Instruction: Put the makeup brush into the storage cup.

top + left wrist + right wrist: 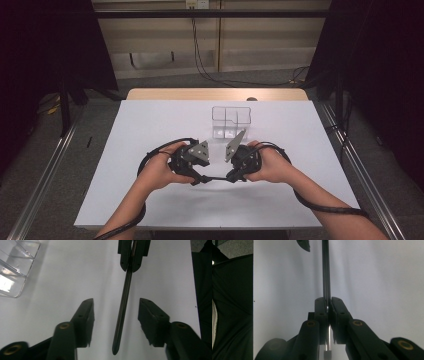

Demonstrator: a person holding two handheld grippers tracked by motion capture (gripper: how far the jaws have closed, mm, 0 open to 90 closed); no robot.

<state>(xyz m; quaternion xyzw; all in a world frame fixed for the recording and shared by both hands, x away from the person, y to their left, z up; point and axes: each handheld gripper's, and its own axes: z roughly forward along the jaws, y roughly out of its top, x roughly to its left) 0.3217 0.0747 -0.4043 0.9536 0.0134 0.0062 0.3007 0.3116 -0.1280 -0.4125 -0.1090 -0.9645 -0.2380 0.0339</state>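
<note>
A thin dark pen (215, 178) lies level between my two grippers, which face each other low over the white table top (150, 125). My right gripper (231, 176) is shut on one end of the pen (326, 272), and its pads (335, 305) pinch the shaft in the right gripper view. My left gripper (116, 301) stands open around the other end of the pen (122, 312), with a gap on each side of the shaft. The right gripper (130, 267) shows at the top of the left gripper view, clamped on the pen.
A clear plastic organiser box (230, 121) with several compartments stands just beyond the grippers; its corner (15, 267) appears at the upper left of the left gripper view. Cables trail from both grippers along the person's forearms. Dark floor borders the table's sides.
</note>
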